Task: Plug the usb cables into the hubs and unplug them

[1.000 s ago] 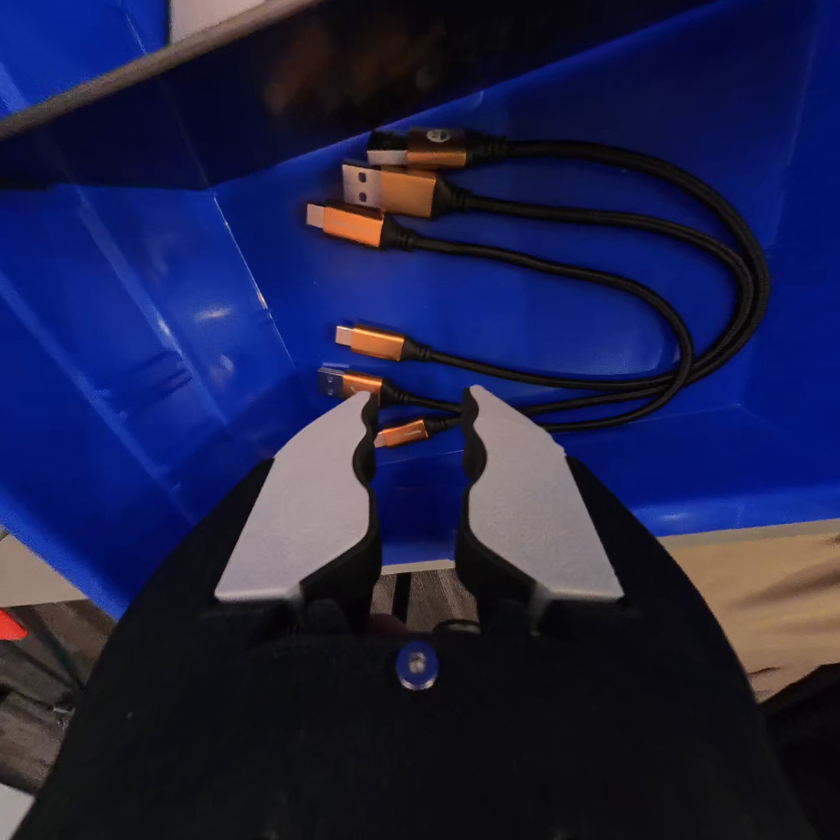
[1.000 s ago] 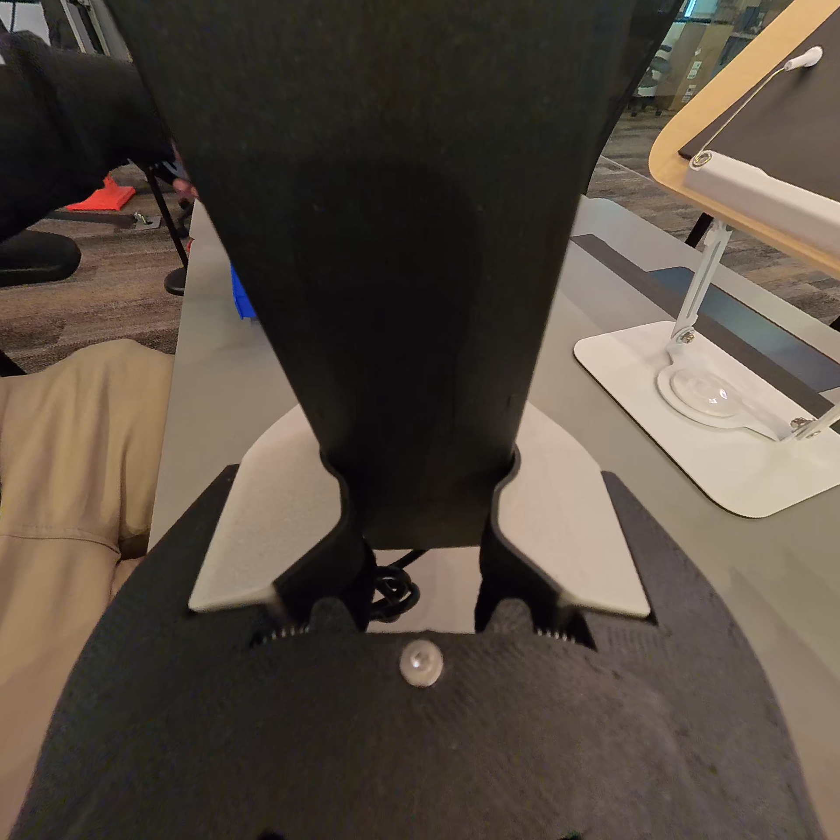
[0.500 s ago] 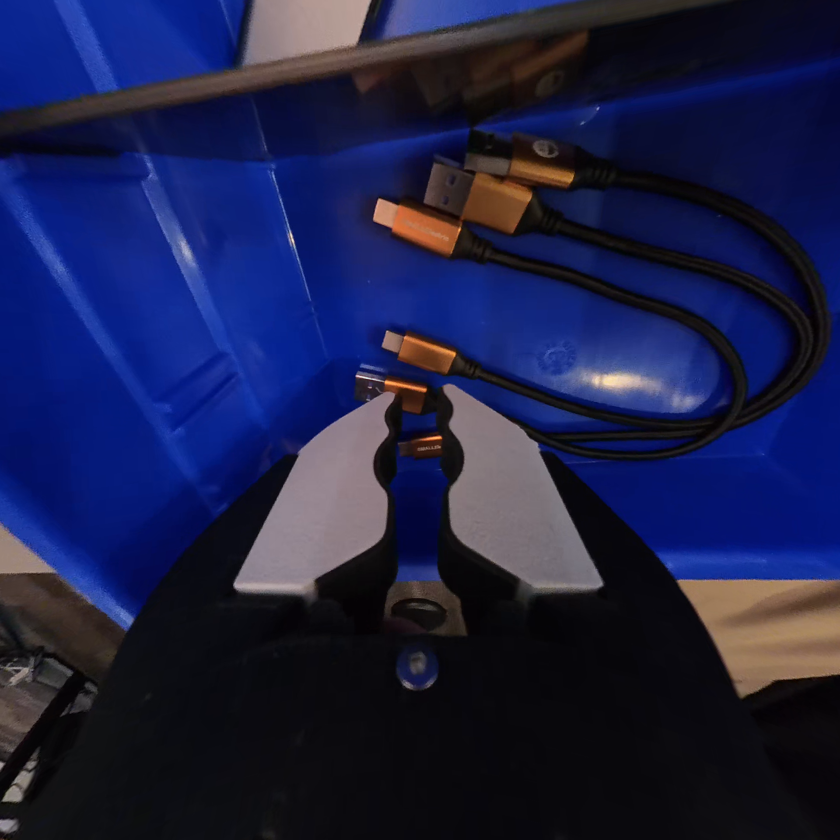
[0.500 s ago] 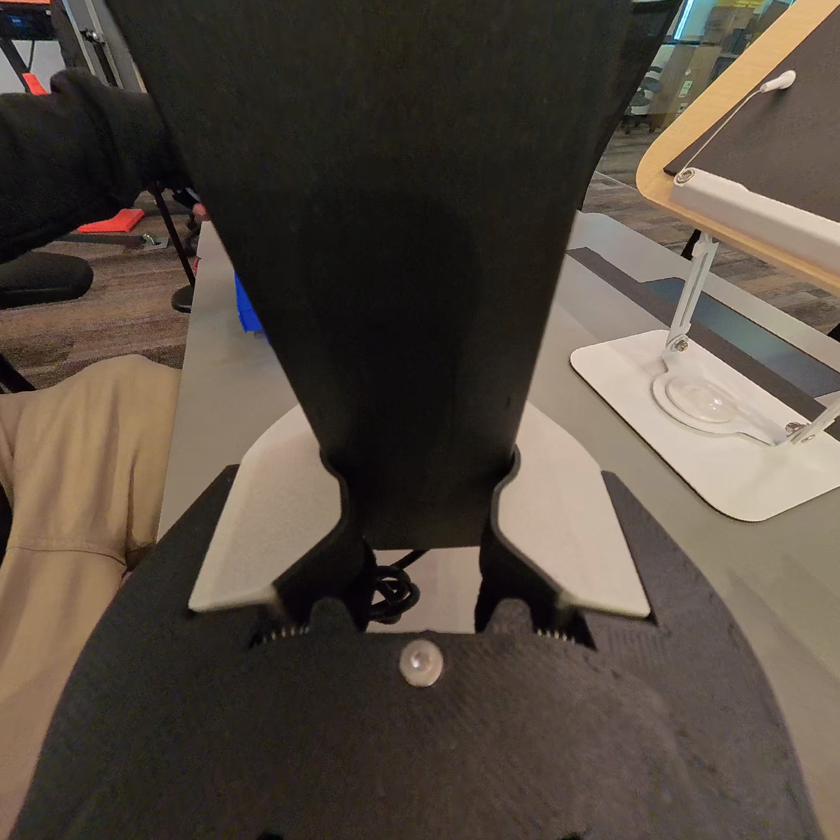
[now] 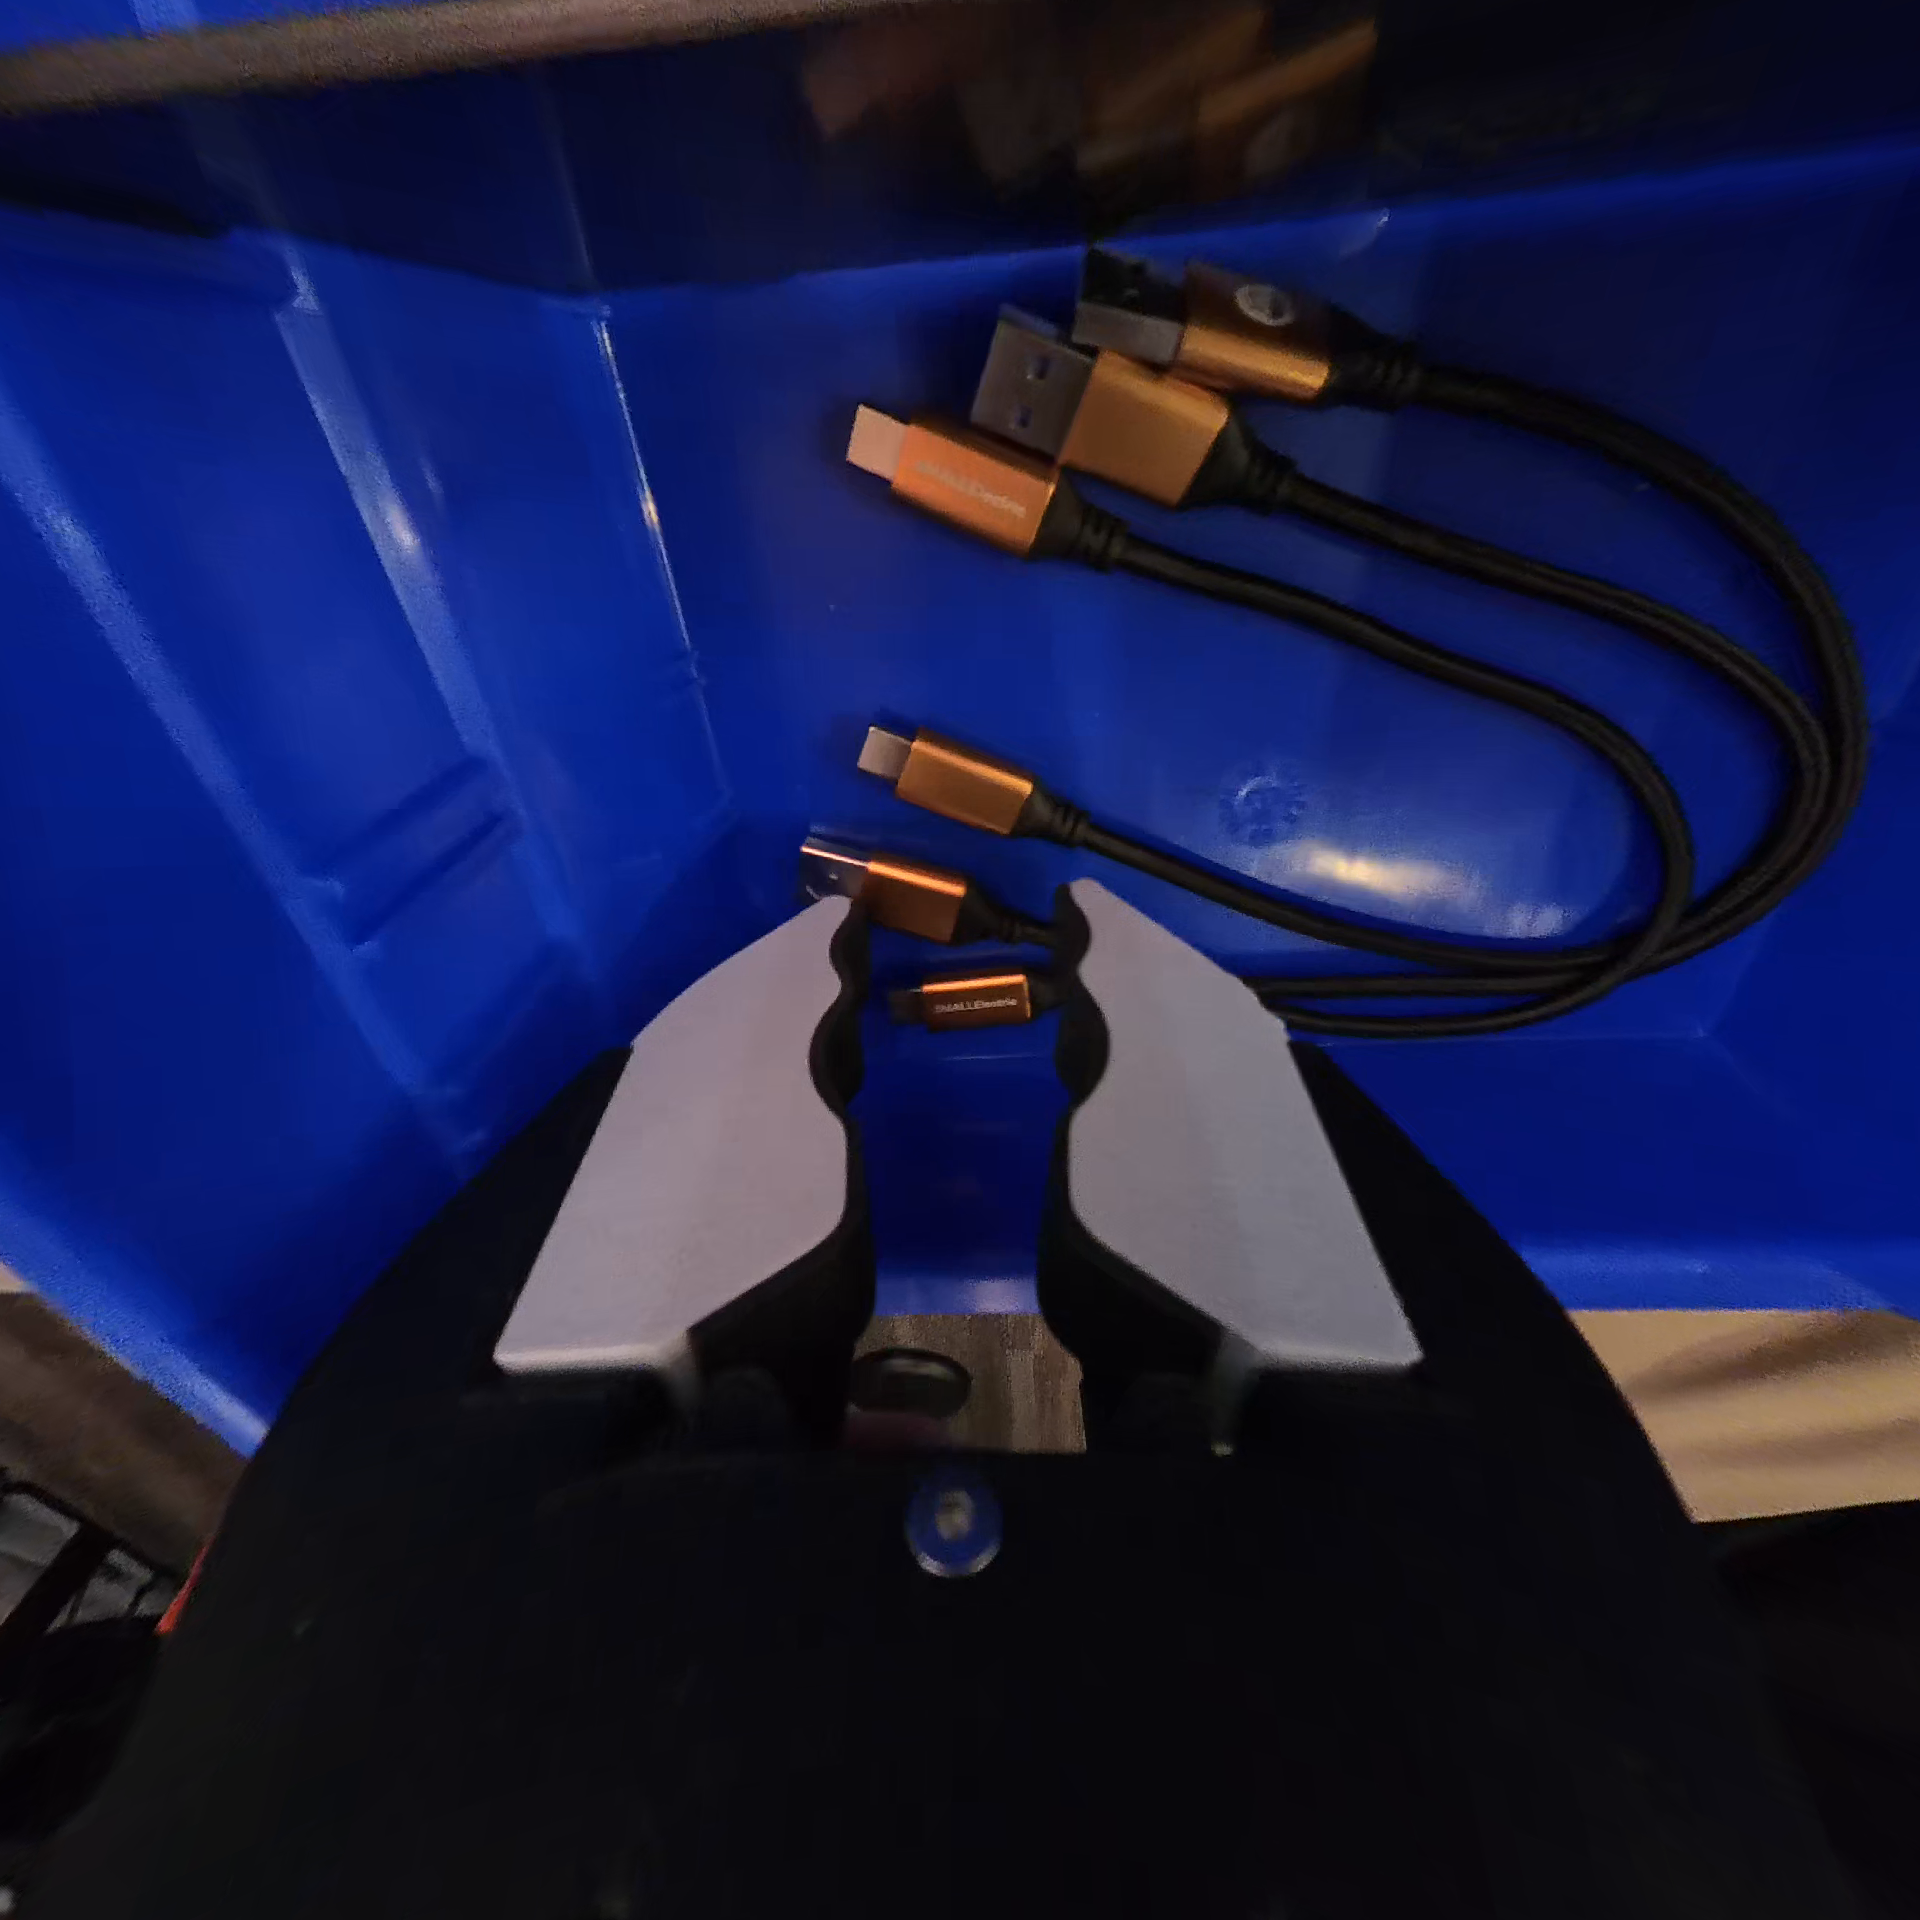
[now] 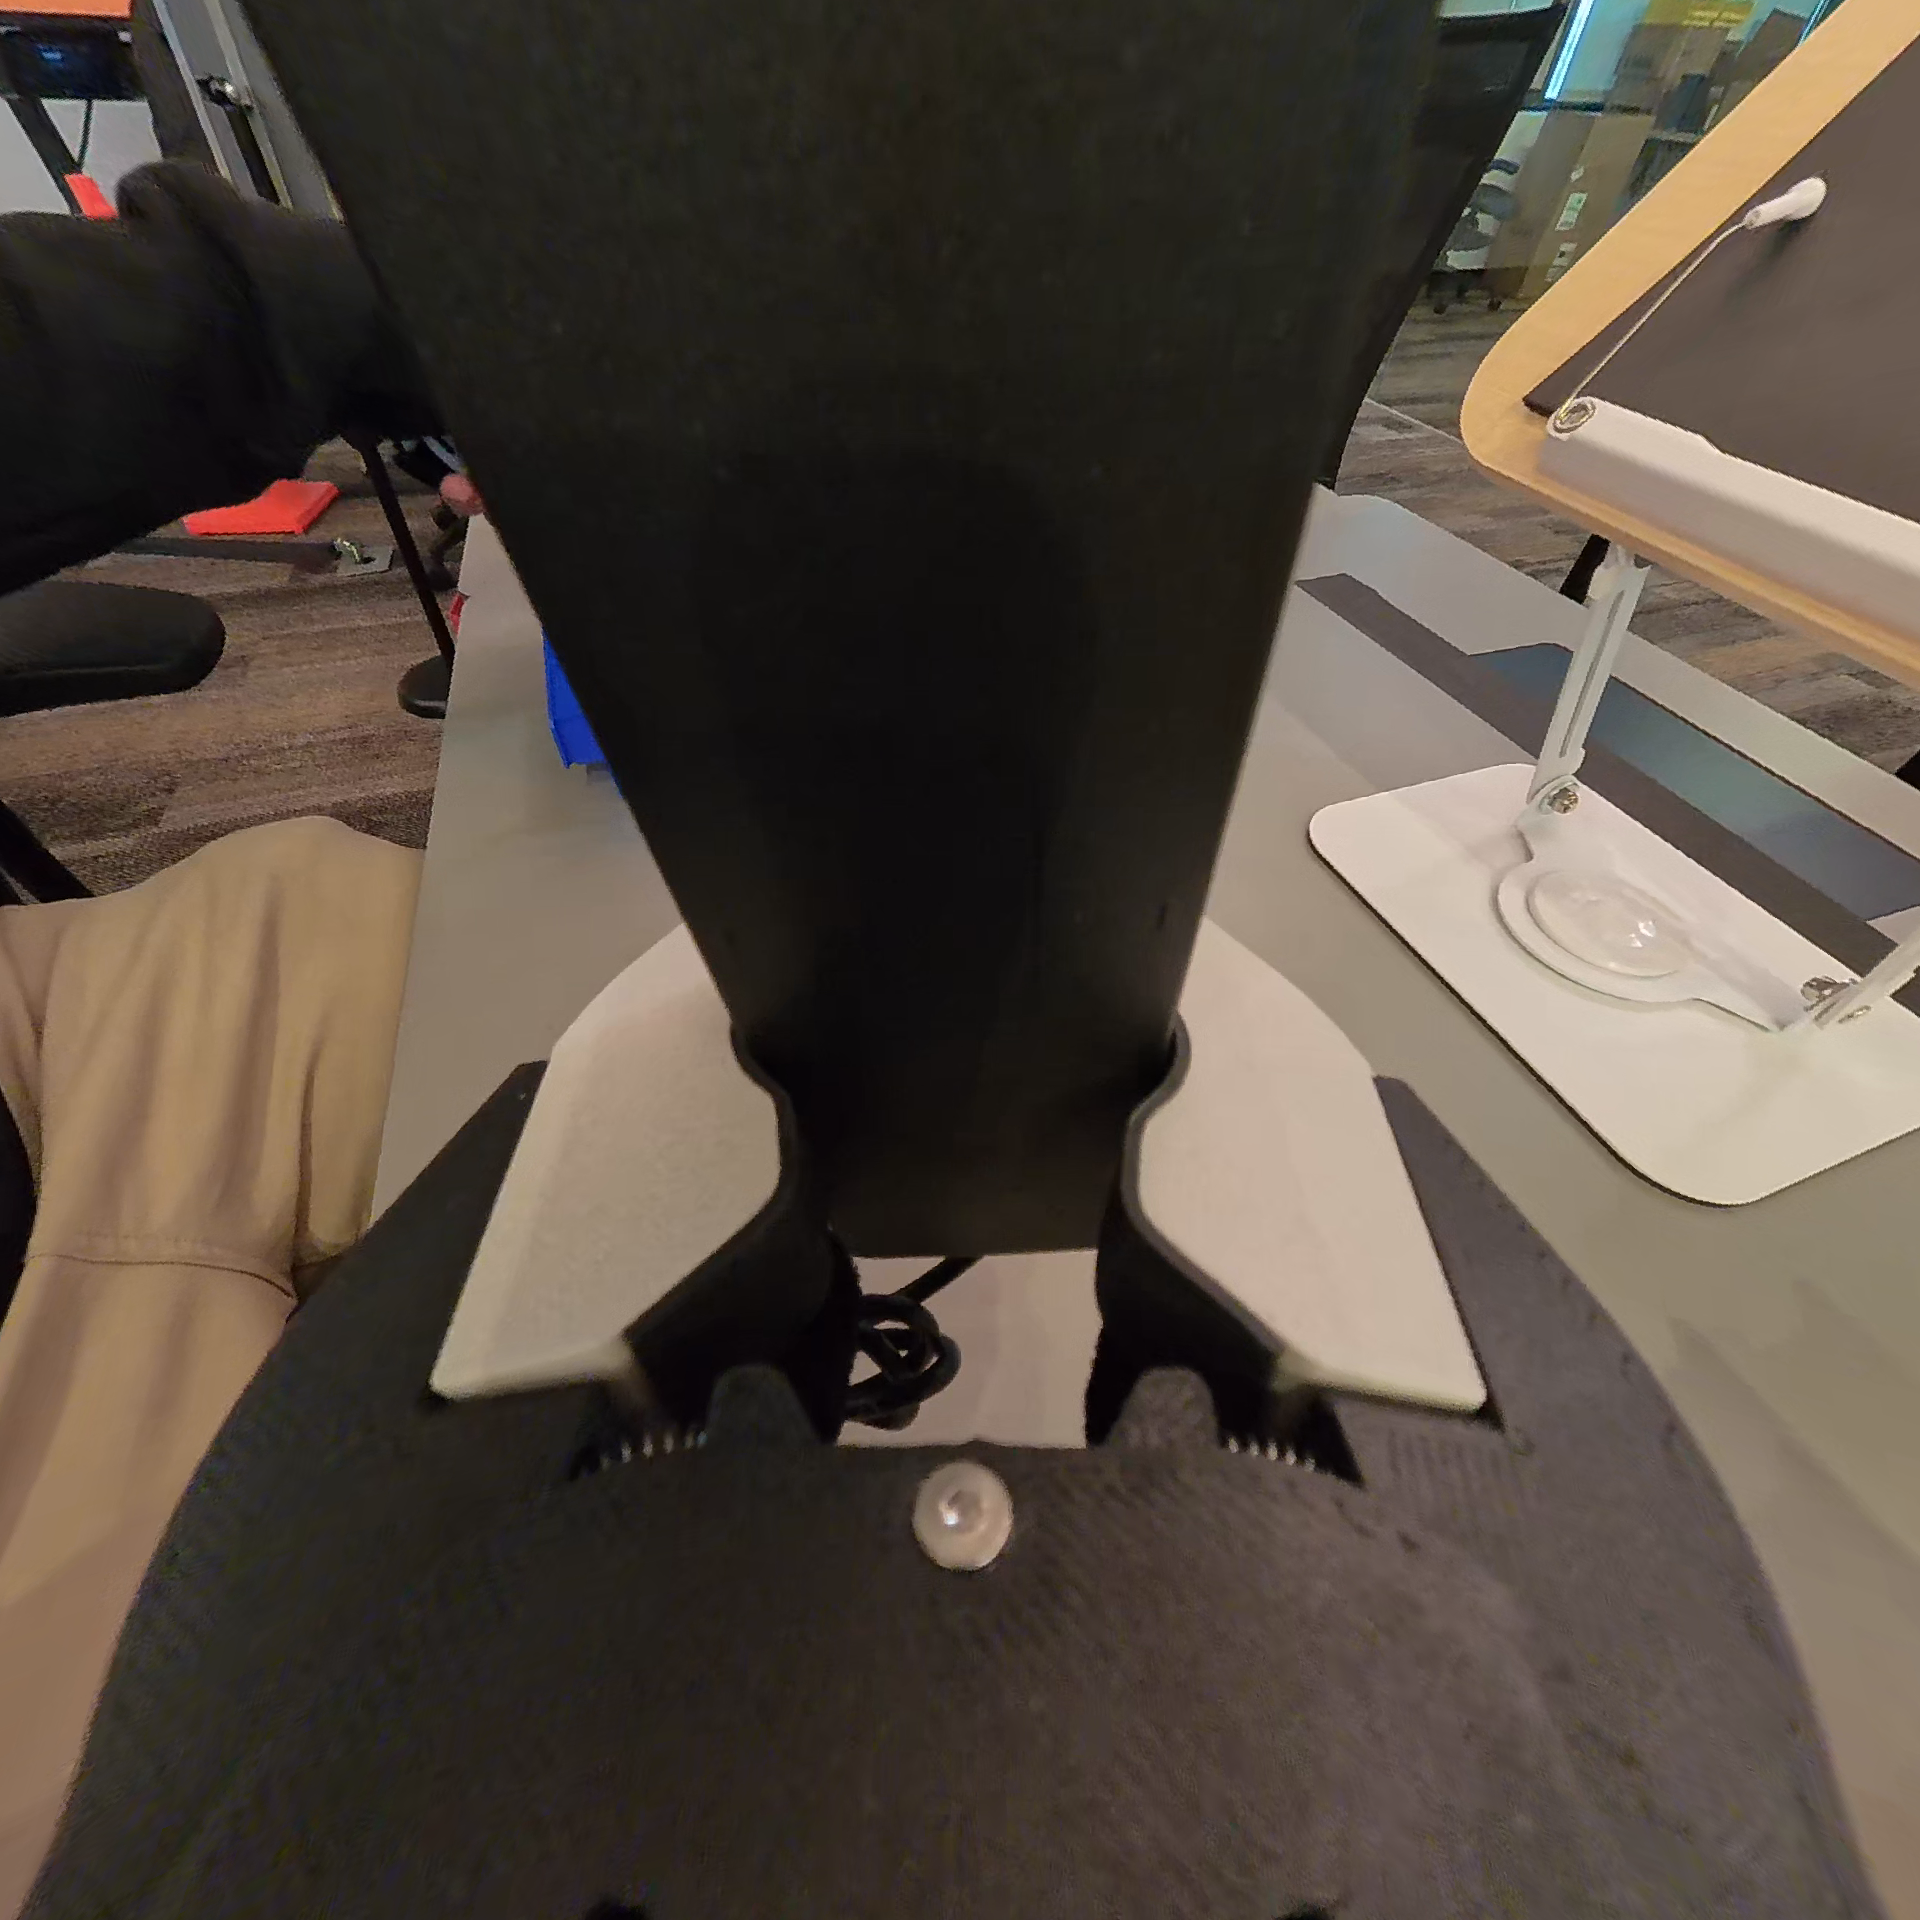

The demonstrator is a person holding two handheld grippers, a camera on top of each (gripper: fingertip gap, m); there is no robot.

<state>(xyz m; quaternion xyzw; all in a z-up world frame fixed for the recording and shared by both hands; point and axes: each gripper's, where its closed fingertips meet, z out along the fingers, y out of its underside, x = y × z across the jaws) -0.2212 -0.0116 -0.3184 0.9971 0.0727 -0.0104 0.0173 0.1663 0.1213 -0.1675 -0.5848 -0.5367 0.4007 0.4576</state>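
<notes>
Blue plastic filled the left wrist view: one deep blue plastic bin (image 5: 364,727) wrapped around the left gripper (image 5: 956,914), whose grey fingers (image 5: 717,1122) stood apart with nothing between their pads. Beyond and to the right of the fingertips ran the braided black USB cables (image 5: 1558,727), looped together at the far right. I counted six orange metal plug ends: three bunched well ahead of the tips, three close in. Of the near three, one orange plug (image 5: 914,899) lay across the fingertips, just touching the left one, a smaller orange plug (image 5: 971,1003) sat right in the gap between the fingers, and a third plug (image 5: 961,774) lay just beyond.

Over on the right wrist view, the right gripper (image 6: 961,1049) was clamped on one broad black slab (image 6: 883,520), presumably the hub, standing up between its fingers above the grey table (image 6: 499,883). One white stand (image 6: 1558,987) sat off to the right of those fingers.

Here was the danger, as I judged it: two plugs crowded the same opening, so closing could pinch both, or catch a cable and drag the whole looped bundle up. A tip nudging the slim plug could also skid it on slick plastic, out of reach against the bin wall.
</notes>
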